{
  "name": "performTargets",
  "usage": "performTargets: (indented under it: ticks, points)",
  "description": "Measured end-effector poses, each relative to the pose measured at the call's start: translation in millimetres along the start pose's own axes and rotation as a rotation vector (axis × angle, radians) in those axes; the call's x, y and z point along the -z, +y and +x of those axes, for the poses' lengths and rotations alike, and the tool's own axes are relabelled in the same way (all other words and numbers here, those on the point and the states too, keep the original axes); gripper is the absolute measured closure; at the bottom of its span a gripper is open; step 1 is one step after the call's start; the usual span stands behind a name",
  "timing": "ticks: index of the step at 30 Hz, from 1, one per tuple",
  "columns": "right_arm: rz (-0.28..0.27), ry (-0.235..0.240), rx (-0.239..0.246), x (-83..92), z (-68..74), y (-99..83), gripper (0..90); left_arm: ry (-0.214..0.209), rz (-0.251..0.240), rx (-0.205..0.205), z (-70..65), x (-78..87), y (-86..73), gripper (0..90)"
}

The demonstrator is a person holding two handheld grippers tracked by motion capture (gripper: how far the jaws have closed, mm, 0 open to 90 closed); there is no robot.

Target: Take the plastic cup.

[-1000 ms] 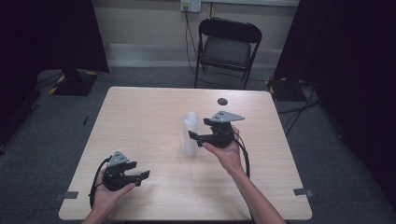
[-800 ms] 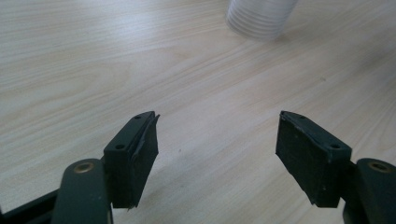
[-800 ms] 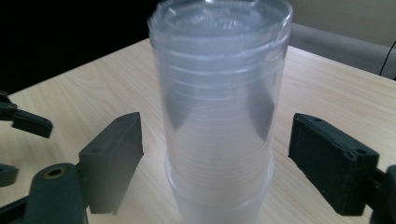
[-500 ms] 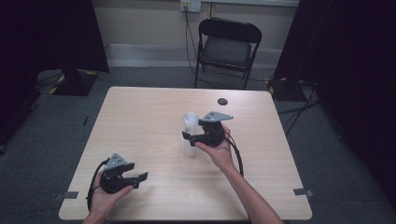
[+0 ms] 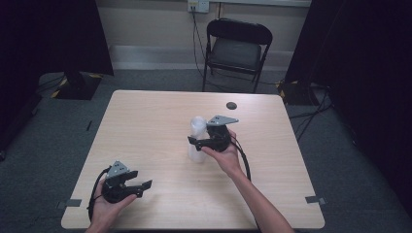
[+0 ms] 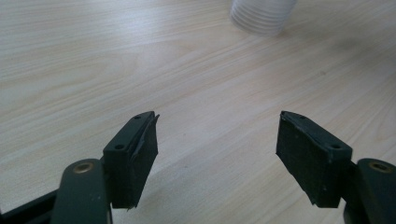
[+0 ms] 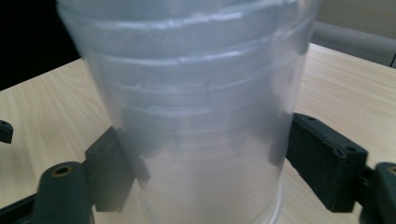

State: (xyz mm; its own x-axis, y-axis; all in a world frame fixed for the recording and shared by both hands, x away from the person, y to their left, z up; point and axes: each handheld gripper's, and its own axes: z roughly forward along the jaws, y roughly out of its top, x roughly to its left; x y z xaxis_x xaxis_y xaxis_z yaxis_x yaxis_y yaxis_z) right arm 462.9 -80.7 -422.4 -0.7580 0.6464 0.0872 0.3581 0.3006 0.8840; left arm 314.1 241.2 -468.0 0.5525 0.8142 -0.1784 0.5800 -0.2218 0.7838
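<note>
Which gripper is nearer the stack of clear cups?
Right. The right gripper has its jaws around the cup stack; the left gripper sits apart from it, near the table's front edge.

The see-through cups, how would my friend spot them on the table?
Look at the wooden table, then near its middle. The stack of clear plastic cups stands upright there, between the fingers of the right gripper. It is pale and tall, unlike the small dark disc lying flat farther back.
</note>
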Motion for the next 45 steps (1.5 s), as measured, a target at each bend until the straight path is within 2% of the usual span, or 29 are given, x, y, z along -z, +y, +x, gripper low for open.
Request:
performTargets:
  ticks: [5,9,17,25,35,40,45]
  points:
    - [-0.001,0.005,0.027,-1.7,3.4,-0.1,26.8,-0.001,-0.001,-0.021,-1.1,1.1,0.8,29.1]
    - [-0.001,0.005,0.036,-3.0,5.8,0.2,28.7,-0.002,-0.002,-0.013,-0.9,0.8,0.4,29.2]
    - [-0.002,0.008,0.031,-1.7,5.7,0.4,29.1,0.001,-0.002,-0.011,-0.5,0.3,0.2,29.2]
    - [-0.042,0.003,0.028,3.5,7.5,4.8,29.7,0.001,0.002,-0.009,-0.2,-0.4,0.5,29.2]
    - [-0.057,0.0,0.027,7.8,7.4,8.9,29.7,0.0,0.002,-0.017,0.5,-1.0,1.1,29.2]
    - [-0.083,-0.007,0.017,11.0,10.7,8.3,30.1,-0.002,0.001,-0.02,-0.8,-0.8,1.3,29.1]
    - [-0.076,-0.006,0.015,12.3,10.6,9.2,30.4,0.0,0.001,-0.018,-0.2,-1.0,2.1,29.0]
